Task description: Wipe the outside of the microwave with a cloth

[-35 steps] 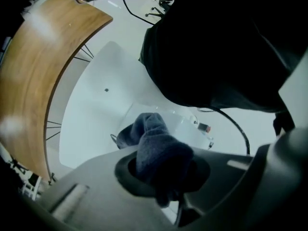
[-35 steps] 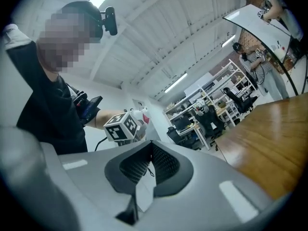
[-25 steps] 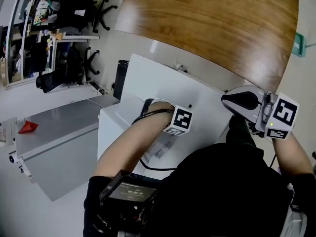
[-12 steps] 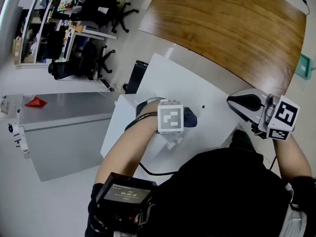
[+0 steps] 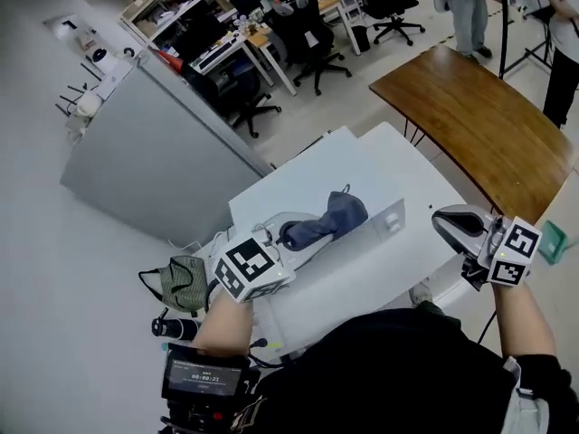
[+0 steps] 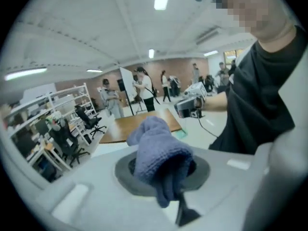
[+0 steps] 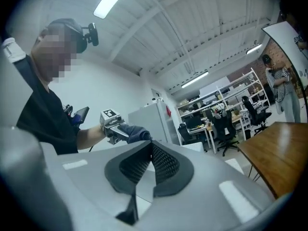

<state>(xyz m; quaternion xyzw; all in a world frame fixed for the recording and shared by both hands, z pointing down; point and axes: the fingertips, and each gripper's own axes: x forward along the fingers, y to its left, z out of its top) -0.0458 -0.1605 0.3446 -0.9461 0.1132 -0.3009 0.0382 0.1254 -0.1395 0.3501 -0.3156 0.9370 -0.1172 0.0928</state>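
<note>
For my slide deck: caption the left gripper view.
The left claw shut on a blue-grey cloth, the right claw held out beyond, an open office behind.

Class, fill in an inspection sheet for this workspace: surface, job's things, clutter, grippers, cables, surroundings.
Surface: white box-shaped microwave, seen from above.
Job's things: blue-grey knitted cloth, bunched, over the microwave's top; contact cannot be judged.
Clutter: crumpled green fabric on the floor beside the microwave.
Grippers: left gripper shut on the cloth; right gripper shut, empty, held off to the microwave's right.
Cables: thin black cable hanging from the right gripper.
Surroundings: brown wooden table, grey cabinet, black office chairs.
</note>
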